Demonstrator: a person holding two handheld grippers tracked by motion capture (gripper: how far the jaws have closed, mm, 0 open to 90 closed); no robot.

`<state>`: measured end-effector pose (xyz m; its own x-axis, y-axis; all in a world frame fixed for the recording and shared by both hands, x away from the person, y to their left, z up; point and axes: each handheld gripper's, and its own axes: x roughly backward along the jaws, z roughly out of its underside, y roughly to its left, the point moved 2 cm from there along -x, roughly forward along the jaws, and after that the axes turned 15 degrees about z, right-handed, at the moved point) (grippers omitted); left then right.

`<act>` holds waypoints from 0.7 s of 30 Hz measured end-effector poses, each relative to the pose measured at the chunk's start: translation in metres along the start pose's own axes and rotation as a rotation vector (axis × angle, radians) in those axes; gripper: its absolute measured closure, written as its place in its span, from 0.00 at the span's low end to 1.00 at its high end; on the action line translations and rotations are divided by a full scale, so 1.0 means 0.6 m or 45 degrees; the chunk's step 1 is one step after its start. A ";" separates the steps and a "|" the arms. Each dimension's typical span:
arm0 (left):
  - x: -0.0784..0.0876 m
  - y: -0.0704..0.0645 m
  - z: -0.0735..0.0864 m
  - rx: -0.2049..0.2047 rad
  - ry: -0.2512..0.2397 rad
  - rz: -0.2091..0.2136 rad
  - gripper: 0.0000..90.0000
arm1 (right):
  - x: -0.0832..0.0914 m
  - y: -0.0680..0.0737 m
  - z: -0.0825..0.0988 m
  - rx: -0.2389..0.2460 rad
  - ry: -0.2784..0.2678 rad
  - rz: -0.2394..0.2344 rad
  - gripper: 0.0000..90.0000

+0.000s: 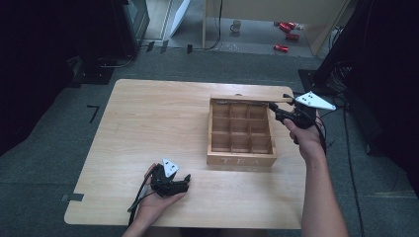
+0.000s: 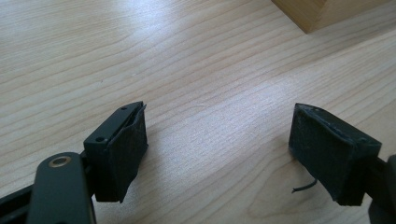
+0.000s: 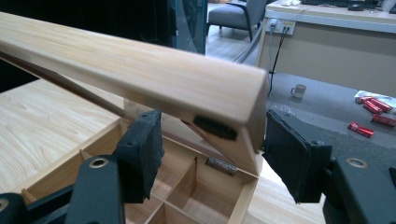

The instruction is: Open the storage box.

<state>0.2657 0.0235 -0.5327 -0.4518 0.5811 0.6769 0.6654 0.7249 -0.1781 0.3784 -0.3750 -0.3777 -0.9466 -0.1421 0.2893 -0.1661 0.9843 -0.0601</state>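
Tea box (image 1: 241, 159) near the table's (image 1: 148, 118) right edge, lid (image 3: 140, 70) raised; right gripper (image 3: 212, 154) jaws straddle its corner, half-open, grip uncertain. Left gripper (image 2: 217, 154) rests wide, empty. 9 compartments bare.

The compartmented tea box (image 1: 240, 133) is sitting on the right half of the table (image 1: 148, 123), its lid (image 1: 249, 98) standing up along the far edge. The right gripper (image 1: 274, 109) is hovering at the box's far right corner, the left gripper (image 1: 187, 180) is resting near the table's near edge, left of the box.
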 end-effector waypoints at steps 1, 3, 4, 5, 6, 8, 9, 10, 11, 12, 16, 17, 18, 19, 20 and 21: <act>0.000 0.000 0.000 0.000 -0.001 0.002 0.22 | -0.002 -0.001 -0.001 -0.009 0.001 -0.003 0.42; 0.000 0.000 0.000 0.000 -0.001 0.005 0.22 | -0.006 -0.004 -0.004 -0.026 0.001 -0.010 0.42; -0.001 0.000 -0.001 0.000 -0.001 0.006 0.22 | -0.008 -0.005 -0.006 -0.036 0.001 -0.011 0.42; -0.001 0.000 -0.001 0.000 -0.001 0.006 0.22 | -0.013 -0.006 -0.008 -0.051 0.001 -0.013 0.42; -0.001 0.000 -0.001 0.000 -0.002 0.006 0.22 | -0.013 -0.006 -0.008 -0.051 0.001 -0.013 0.42; -0.001 0.000 -0.001 -0.001 0.000 0.006 0.22 | -0.018 -0.008 -0.011 -0.065 0.001 -0.014 0.42; -0.001 0.000 -0.001 -0.002 0.000 0.006 0.22 | -0.020 -0.009 -0.012 -0.070 0.002 -0.016 0.42; -0.001 0.000 -0.001 -0.002 0.001 0.006 0.22 | -0.022 -0.010 -0.014 -0.074 0.004 -0.015 0.42; -0.001 0.000 -0.001 0.001 -0.003 0.008 0.22 | -0.028 -0.011 -0.016 -0.076 0.007 -0.015 0.42; -0.001 0.000 -0.001 0.002 -0.005 0.010 0.22 | -0.030 -0.011 -0.017 -0.077 0.011 -0.015 0.42; -0.001 0.001 -0.002 0.009 -0.009 0.018 0.22 | -0.040 -0.011 -0.020 -0.069 0.023 -0.001 0.42; -0.001 0.002 -0.002 0.010 -0.008 0.022 0.22 | -0.043 -0.011 -0.022 -0.068 0.022 0.003 0.42; -0.001 0.002 -0.002 0.016 -0.015 0.027 0.22 | -0.048 -0.012 -0.024 -0.067 0.022 0.003 0.42; -0.001 0.002 -0.002 0.016 -0.015 0.027 0.22 | -0.048 -0.012 -0.024 -0.067 0.022 0.003 0.42; -0.001 0.003 -0.002 0.018 -0.018 0.031 0.22 | -0.053 -0.012 -0.026 -0.071 0.021 -0.002 0.42; -0.001 0.003 -0.002 0.018 -0.018 0.031 0.22 | -0.053 -0.012 -0.026 -0.071 0.021 -0.002 0.42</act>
<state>0.2677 0.0239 -0.5325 -0.4436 0.6038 0.6623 0.6679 0.7155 -0.2049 0.4140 -0.3759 -0.3716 -0.9416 -0.1423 0.3051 -0.1514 0.9884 -0.0063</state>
